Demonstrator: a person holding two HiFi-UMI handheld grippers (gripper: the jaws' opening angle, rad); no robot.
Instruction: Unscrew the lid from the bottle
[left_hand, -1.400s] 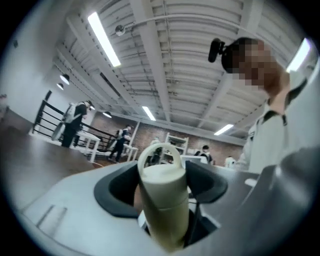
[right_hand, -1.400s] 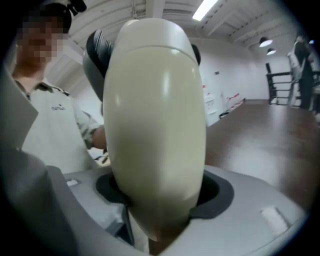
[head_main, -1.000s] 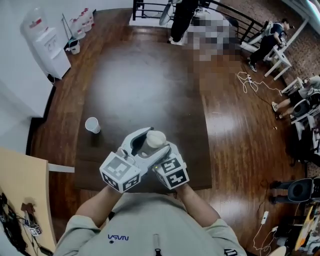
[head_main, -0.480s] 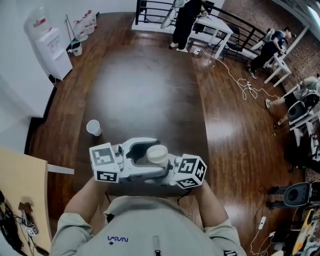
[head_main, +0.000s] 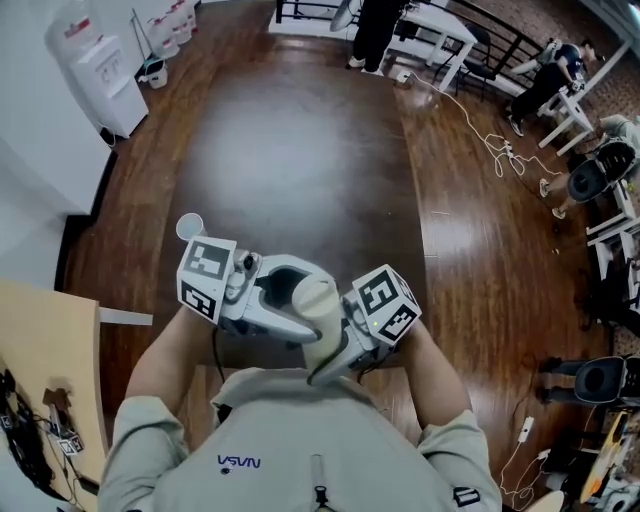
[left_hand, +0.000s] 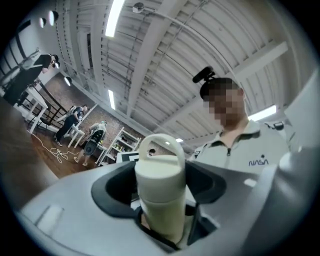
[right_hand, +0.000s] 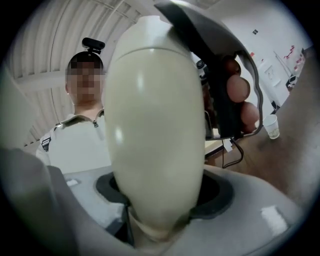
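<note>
A cream bottle hangs tilted in the air in front of the person's chest, between the two grippers. My right gripper is shut on its lower body, which fills the right gripper view. My left gripper comes in from the left at the bottle's top end. Its jaws are closing, and they hug the bottle just under the lid with its loop handle. The bottle's base is hidden behind the right gripper.
A white paper cup stands at the left edge of the dark table. A water dispenser is at the far left wall. People, white tables and floor cables lie at the back right.
Both grippers and the bottle have come nearer the person's chest. The marker cubes have spread apart, the left one swinging up and left. The bottle now leans more.
</note>
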